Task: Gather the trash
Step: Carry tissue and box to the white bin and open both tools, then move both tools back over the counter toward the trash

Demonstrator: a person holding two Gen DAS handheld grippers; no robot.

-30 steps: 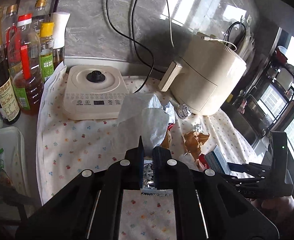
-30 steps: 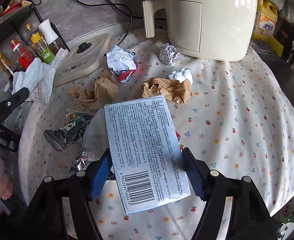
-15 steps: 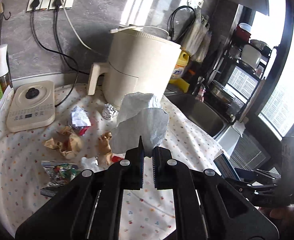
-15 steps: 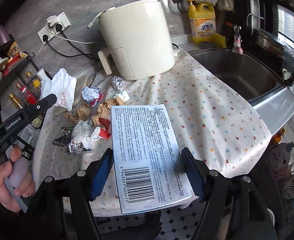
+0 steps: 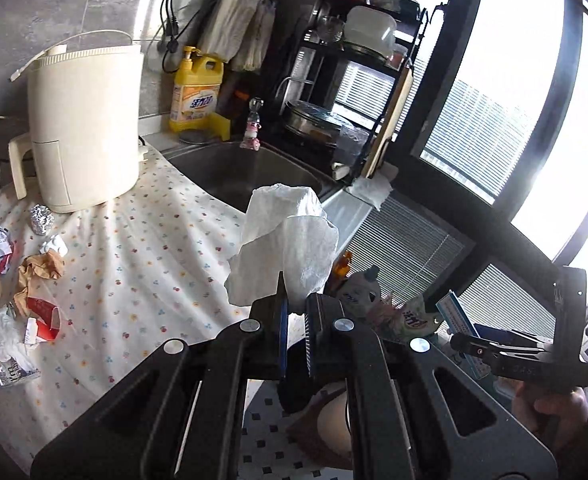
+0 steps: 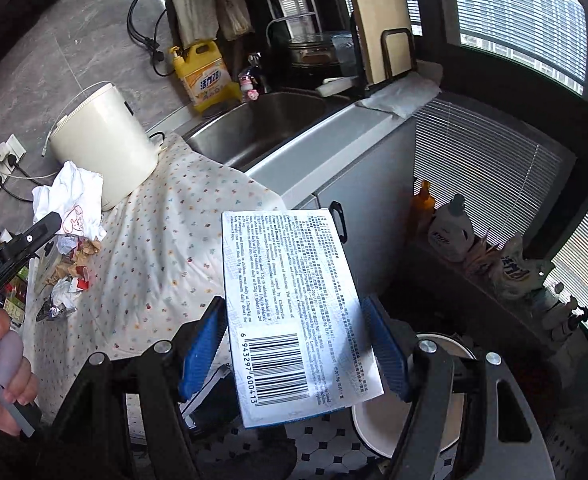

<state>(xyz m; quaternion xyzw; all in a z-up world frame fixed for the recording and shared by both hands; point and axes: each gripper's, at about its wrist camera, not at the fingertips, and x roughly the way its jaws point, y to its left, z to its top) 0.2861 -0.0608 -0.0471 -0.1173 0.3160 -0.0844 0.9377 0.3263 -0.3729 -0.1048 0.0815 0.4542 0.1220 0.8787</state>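
left gripper [image 5: 294, 312] pinches tissue [image 5: 290, 240] | right gripper [image 6: 294, 344] squeezes box [image 6: 294, 308] | both trash, likely headed for bin [image 6: 409, 428]

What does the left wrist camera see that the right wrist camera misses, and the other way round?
Only the left wrist view shows the foil ball on the flowered cloth and the left gripper shut on a white tissue seen from close up.

Only the right wrist view shows the wall sockets and the barcode side of the printed box, which the right gripper holds by its two sides.

Both show the cream appliance, the yellow detergent bottle, the steel sink, the crumpled litter, and that box.
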